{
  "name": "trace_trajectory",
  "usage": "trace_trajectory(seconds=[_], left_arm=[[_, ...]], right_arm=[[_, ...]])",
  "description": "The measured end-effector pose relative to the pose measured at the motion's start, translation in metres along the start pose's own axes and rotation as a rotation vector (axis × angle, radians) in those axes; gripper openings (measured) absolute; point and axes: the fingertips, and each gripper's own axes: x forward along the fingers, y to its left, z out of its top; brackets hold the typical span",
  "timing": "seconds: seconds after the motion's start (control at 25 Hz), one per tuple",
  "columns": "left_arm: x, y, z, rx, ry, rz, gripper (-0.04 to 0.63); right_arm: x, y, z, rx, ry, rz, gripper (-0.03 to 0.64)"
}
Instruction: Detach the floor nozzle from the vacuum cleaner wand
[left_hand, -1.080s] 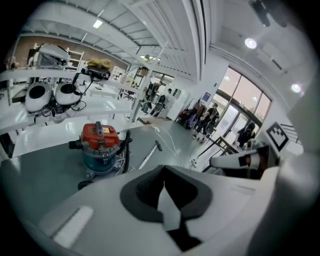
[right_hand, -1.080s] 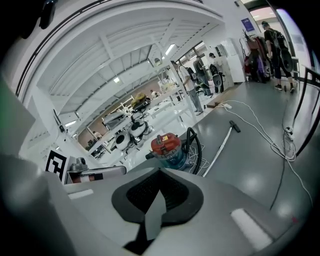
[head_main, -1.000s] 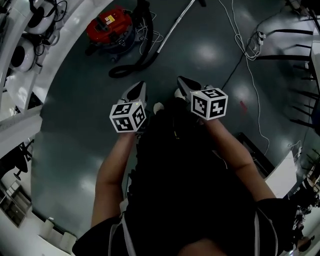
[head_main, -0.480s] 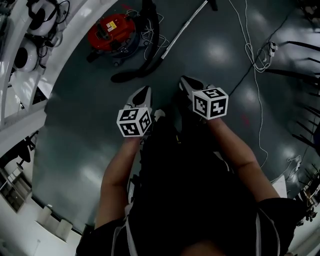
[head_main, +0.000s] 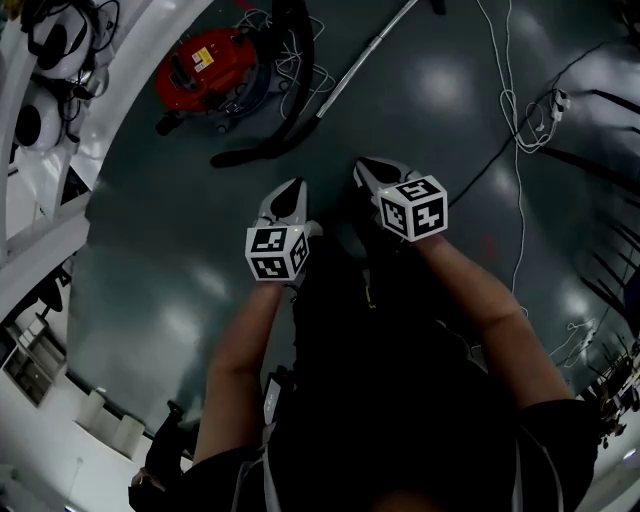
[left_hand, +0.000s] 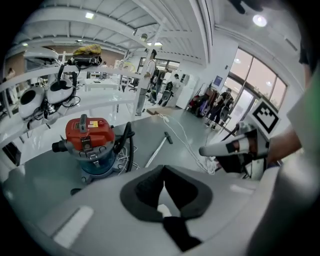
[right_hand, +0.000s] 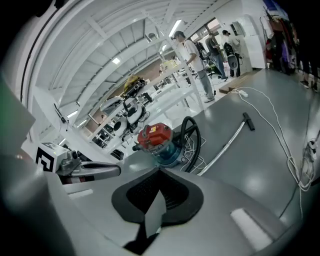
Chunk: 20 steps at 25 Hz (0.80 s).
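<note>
A red vacuum cleaner (head_main: 205, 65) stands on the dark floor at the far left, with a black hose (head_main: 290, 90) curling off it. Its metal wand (head_main: 365, 55) lies on the floor, and the black floor nozzle (right_hand: 248, 121) sits at its far end. The wand (left_hand: 156, 152) and the nozzle (left_hand: 169, 137) also show in the left gripper view. My left gripper (head_main: 290, 190) and right gripper (head_main: 365, 168) hang side by side well short of the wand, above the floor. Both are shut with nothing between the jaws. Each gripper shows in the other's view: the right gripper (left_hand: 235, 147) and the left gripper (right_hand: 90, 170).
White cables (head_main: 515, 120) and a power strip (head_main: 555, 100) trail over the floor at the right. White benches (head_main: 40, 60) with round devices line the left side. People (right_hand: 192, 52) stand far back in the hall.
Both shut grippers have sunk a little toward the floor. In the head view the left gripper's cube has slid down and to the right. The vacuum now sits further left in that view.
</note>
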Motion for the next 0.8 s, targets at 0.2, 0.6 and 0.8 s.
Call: trace_trajectory(seconds=[0.2,0.6,0.8], left_arm=[[0.039,0.01,-0.015,0.039,0.055,0.047,0.011],[0.098,0.031,-0.05,0.127,0.155,0.025,0.011],[0.126,0.051,-0.07,0.156,0.163,0.01,0.011]], right_arm=[[0.034,-0.028,-0.012,-0.03,0.069,0.038,-0.003],[0.085,-0.082,-0.019,-0.084,0.109,0.035,-0.004],[0.119,-0.096,-0.025,-0.118,0.085,0.034,-0.004]])
